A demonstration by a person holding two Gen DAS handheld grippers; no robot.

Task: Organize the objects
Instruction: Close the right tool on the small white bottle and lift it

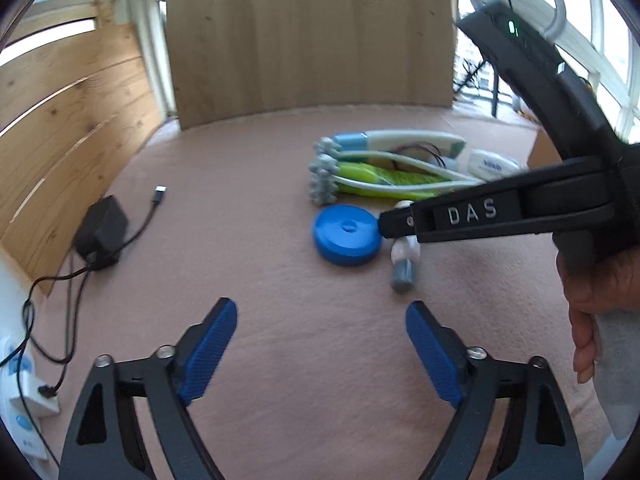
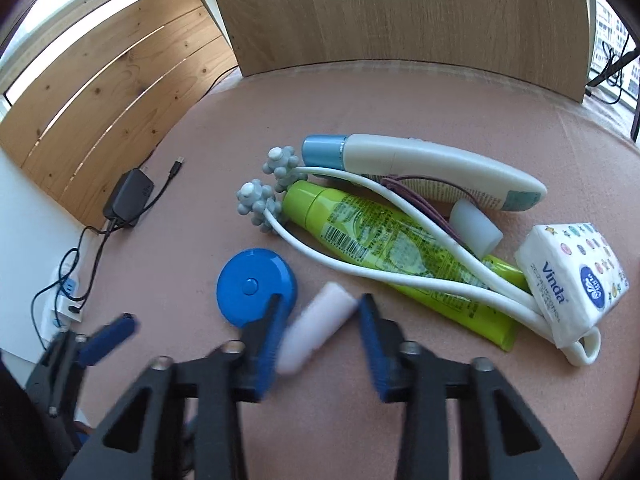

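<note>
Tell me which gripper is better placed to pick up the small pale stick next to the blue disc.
Right. The right gripper is open with the pale stick between its fingers; the left gripper hangs open farther back.

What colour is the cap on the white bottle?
Light blue; the cap on the white bottle shows best in the right wrist view.

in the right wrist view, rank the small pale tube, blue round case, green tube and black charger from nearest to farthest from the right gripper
1. small pale tube, between the open fingers of the right gripper.
2. blue round case, just left of it.
3. green tube, ahead and right.
4. black charger, far left by the wooden panel.
</note>
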